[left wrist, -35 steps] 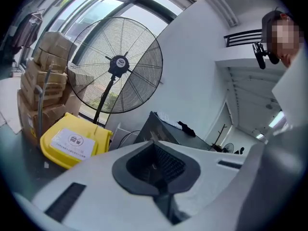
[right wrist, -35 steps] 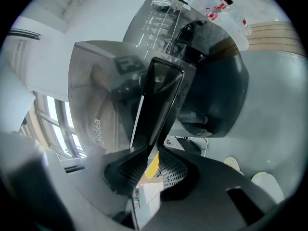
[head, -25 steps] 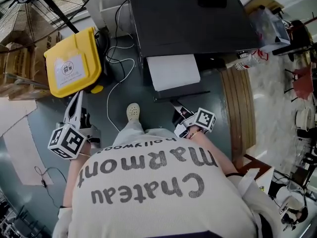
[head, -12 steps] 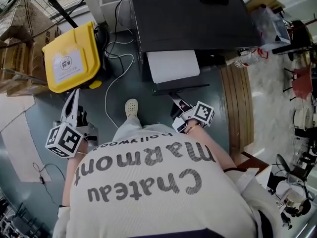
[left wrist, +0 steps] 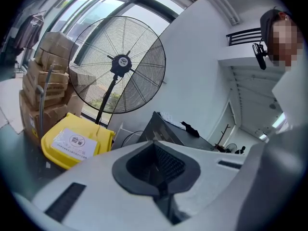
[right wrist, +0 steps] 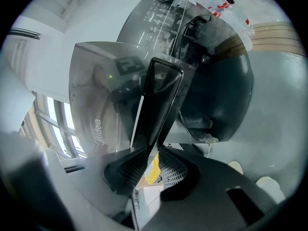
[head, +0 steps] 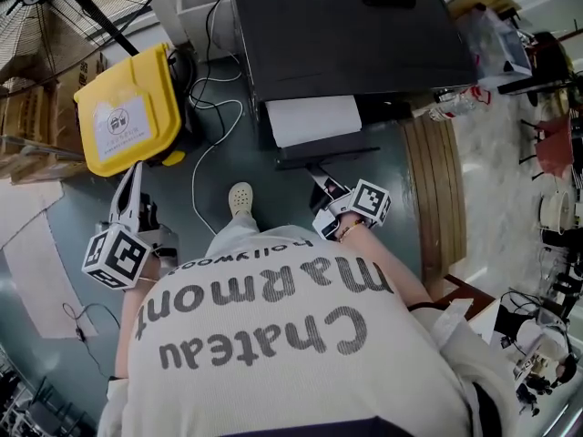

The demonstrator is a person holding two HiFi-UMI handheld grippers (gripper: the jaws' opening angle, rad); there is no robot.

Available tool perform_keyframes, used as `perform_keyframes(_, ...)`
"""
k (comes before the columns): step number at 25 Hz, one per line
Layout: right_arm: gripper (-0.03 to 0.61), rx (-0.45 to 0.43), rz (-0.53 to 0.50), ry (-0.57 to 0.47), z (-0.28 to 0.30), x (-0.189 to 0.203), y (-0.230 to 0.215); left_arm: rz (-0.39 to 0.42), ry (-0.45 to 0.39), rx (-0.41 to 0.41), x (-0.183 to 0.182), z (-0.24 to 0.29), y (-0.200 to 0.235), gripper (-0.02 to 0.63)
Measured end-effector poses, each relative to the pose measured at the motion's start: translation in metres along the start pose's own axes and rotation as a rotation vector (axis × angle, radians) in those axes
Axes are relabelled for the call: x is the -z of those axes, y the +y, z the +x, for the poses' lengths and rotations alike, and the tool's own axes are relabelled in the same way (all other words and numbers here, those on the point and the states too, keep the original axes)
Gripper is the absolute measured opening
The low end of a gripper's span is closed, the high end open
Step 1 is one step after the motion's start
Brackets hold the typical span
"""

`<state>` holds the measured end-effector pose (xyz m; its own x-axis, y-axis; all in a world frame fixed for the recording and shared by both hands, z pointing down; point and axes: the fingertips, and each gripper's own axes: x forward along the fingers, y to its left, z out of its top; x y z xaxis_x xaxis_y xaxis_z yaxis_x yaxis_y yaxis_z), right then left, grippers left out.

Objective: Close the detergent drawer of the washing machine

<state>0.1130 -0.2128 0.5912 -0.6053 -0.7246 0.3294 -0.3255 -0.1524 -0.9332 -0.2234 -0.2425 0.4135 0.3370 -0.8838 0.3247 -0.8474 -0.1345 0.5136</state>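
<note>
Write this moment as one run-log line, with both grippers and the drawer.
right gripper: shut on detergent drawer front | left gripper: shut, empty | drawer: pulled out of washing machine

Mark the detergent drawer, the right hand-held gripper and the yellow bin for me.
detergent drawer [head: 314, 119], head view, on its white pulled-out tray.
right hand-held gripper [head: 319, 180], head view, midway between its fingertips.
yellow bin [head: 127, 107], head view, on its lid.

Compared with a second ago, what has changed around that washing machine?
The right gripper, jaws clamped on the dark front of the detergent drawer, has moved toward the washing machine, so the drawer sticks out less than before. Nothing was let go. The left gripper stays where it was, jaws shut and empty, beside the yellow bin.
</note>
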Motion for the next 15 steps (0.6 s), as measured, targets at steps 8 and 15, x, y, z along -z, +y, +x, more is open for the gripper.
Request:
perform_keyframes(8,0.084,-0.031,-0.009,-0.018,0.017,-0.012,0.012,-0.001,0.017,0.008,-0.005,0.015,0.003,0.008)
perform_keyframes(15,0.084,0.051,0.015,-0.044,0.019,-0.014,0.005,0.007,0.017,0.025,-0.015,0.025,0.008,0.008)
